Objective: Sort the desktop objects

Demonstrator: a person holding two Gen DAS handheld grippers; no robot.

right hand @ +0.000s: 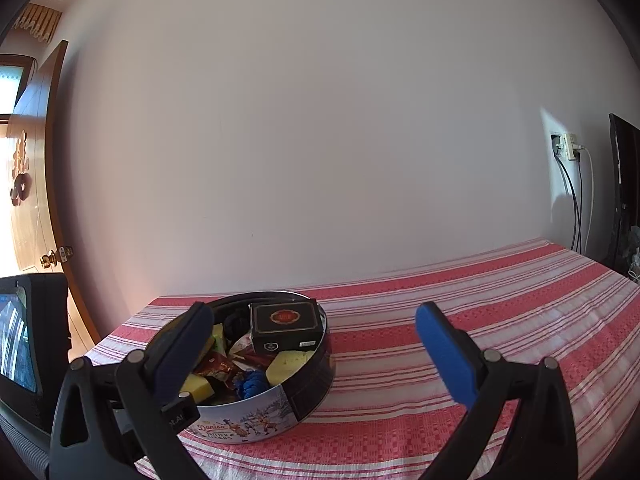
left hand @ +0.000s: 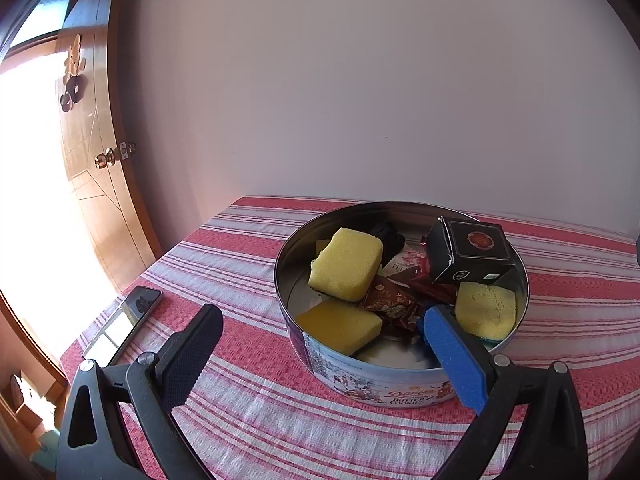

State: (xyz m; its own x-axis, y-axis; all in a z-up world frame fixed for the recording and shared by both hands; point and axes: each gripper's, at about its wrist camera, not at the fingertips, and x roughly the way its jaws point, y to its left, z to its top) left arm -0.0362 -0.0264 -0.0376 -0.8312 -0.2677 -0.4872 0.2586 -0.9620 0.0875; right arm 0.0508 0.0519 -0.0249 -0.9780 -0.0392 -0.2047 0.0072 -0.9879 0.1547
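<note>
Both tongs (left hand: pixel 320 332) (right hand: pixel 314 332) gape empty; black box (left hand: pixel 470 254) lies tilted, long axis left-right.

The left wrist camera sits low over the red-and-white striped tablecloth (left hand: pixel 248 264), looking forward and slightly down between its two fingers, close to the round metal cookie tin (left hand: pixel 376 384), whose open inside it sees; a wooden door (left hand: pixel 100 184) stands at its left; the right wrist camera looks from further right and a little further back, flatter across the cloth (right hand: pixel 480 320) toward the pale wall (right hand: pixel 320 140); both views share the tin (right hand: pixel 256 424), the cloth, the wall and the door (right hand: pixel 32 208).
</note>
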